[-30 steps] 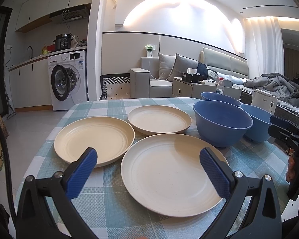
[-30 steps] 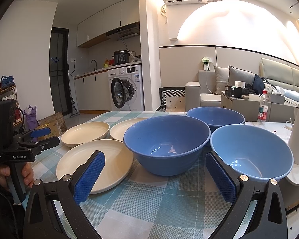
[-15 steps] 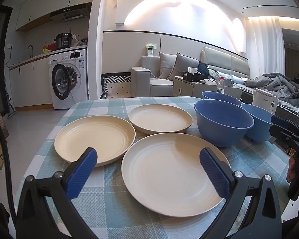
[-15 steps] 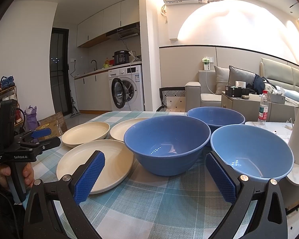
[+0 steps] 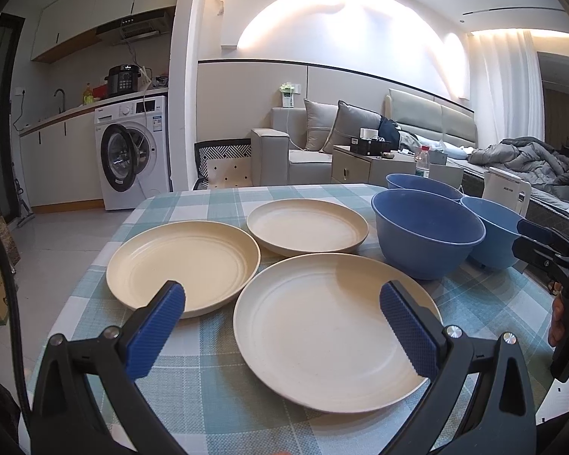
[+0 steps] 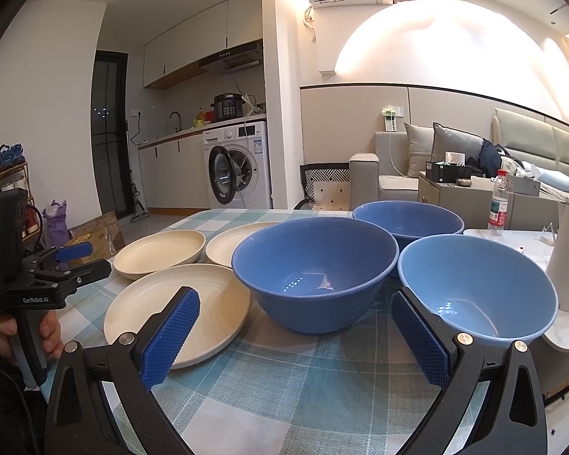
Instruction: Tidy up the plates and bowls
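Plates (image 5: 334,326): all 3 unobstructed only from left wrist view.

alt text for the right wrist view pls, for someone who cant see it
Open right gripper hovers above a checked tablecloth, facing three empty blue bowls with three empty cream plates to their left. At far left a hand holds the left gripper; kitchen and sofa behind.
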`<state>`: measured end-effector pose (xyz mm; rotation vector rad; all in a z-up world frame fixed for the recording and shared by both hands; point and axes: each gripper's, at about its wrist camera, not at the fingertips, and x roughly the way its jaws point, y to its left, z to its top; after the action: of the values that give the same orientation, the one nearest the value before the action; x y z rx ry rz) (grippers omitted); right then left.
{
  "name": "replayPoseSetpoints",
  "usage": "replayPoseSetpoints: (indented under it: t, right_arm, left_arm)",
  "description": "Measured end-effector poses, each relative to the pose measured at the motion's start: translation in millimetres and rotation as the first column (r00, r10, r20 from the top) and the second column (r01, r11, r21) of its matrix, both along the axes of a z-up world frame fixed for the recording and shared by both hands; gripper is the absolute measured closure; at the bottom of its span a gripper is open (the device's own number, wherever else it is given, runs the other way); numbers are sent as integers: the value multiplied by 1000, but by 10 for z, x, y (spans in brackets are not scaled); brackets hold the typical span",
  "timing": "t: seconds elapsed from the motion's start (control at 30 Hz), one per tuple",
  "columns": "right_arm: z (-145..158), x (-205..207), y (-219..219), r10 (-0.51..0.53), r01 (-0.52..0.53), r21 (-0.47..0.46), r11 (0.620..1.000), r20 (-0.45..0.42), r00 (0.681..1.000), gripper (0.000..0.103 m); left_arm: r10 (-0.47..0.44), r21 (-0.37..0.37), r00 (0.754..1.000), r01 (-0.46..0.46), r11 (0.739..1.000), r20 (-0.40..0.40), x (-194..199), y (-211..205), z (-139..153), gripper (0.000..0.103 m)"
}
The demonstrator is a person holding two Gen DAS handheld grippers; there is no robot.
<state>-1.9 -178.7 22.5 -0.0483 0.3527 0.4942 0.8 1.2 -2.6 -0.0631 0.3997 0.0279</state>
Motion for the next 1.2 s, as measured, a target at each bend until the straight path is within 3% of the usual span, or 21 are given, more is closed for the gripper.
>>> replayPoseSetpoints:
  t: [0.5,0.7,1.2]
  right_arm:
    - [9,79,-52,-32,32,-16,999,-38,999,0]
    - [27,95,-28,-28,27,-29,999,-51,998,0]
    - [134,107,164,23,-26,-36,999,-79,997,0]
  left_arm:
    - [22,-69,999,-26,997,-45,66,141,-27,0]
    - [24,-14,997,-25,1000,-74,108,89,-34,0]
    - [21,-17,998,-22,1000,-58,61,123,126,0]
